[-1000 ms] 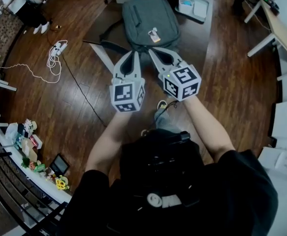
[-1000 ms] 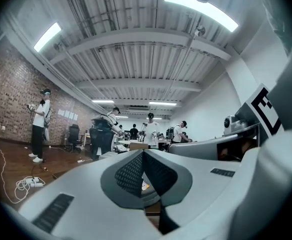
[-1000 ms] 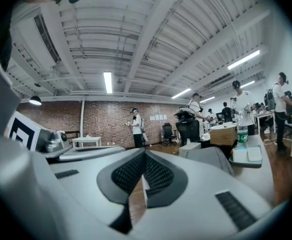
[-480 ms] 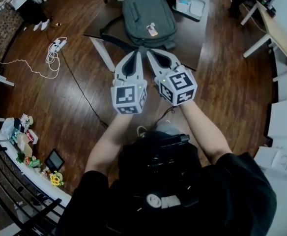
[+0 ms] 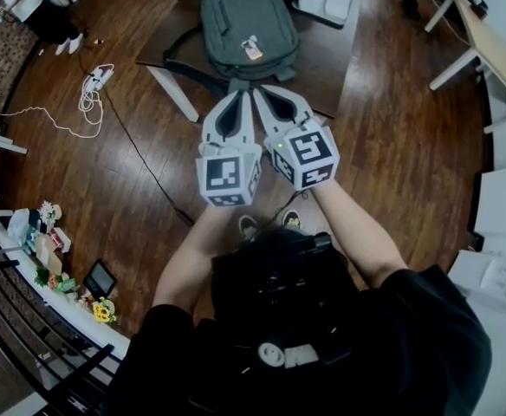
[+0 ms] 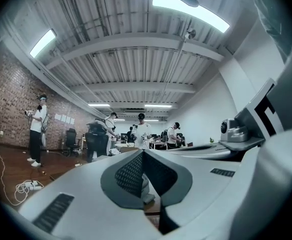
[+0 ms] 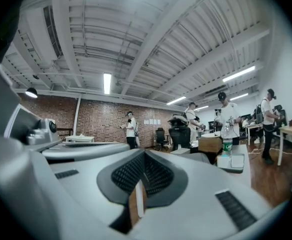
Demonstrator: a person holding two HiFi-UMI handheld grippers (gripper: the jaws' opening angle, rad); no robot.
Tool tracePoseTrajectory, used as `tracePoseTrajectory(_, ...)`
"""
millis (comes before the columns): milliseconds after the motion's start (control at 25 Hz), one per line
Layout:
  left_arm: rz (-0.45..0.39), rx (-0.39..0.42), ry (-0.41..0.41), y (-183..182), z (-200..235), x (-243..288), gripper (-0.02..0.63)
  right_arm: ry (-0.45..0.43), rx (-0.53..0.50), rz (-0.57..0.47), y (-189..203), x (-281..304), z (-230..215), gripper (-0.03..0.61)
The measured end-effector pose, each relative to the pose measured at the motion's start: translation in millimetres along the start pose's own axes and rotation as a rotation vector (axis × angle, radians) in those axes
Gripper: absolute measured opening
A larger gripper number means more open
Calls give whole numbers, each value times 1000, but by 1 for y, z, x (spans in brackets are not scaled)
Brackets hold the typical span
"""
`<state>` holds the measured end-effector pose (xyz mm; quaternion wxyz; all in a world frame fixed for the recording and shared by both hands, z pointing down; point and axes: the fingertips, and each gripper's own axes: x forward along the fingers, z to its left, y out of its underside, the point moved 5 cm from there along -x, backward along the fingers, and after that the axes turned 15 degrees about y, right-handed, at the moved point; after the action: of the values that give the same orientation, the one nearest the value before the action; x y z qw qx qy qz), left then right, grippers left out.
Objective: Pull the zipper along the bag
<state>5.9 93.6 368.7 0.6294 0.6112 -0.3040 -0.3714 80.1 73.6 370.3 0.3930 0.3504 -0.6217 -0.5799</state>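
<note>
While both point level, we see the left gripper [image 5: 239, 95] and right gripper [image 5: 260, 92] clenched on nothing, tips side by side. The bag [image 5: 249, 20] lies on the table [image 5: 344, 55] ahead of the jaws, untouched.

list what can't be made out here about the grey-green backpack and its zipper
- Head view: the zipper pull on the grey-green fabric backpack is too small to find.
- Head view: the dark wooden table is cut off at the top edge.
- Left gripper view: the left gripper fills the foreground; no backpack can be picked out.
</note>
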Motion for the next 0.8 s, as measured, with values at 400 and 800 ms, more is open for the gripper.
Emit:
tracePoseTrajectory(400,17,42,16,4,-30,15,-8,-19,0,-5,1,-12,-23,18)
tracePoseTrajectory(800,30,49,17,7,-31,23,-8,-36,6,1,3,-10,-30,18)
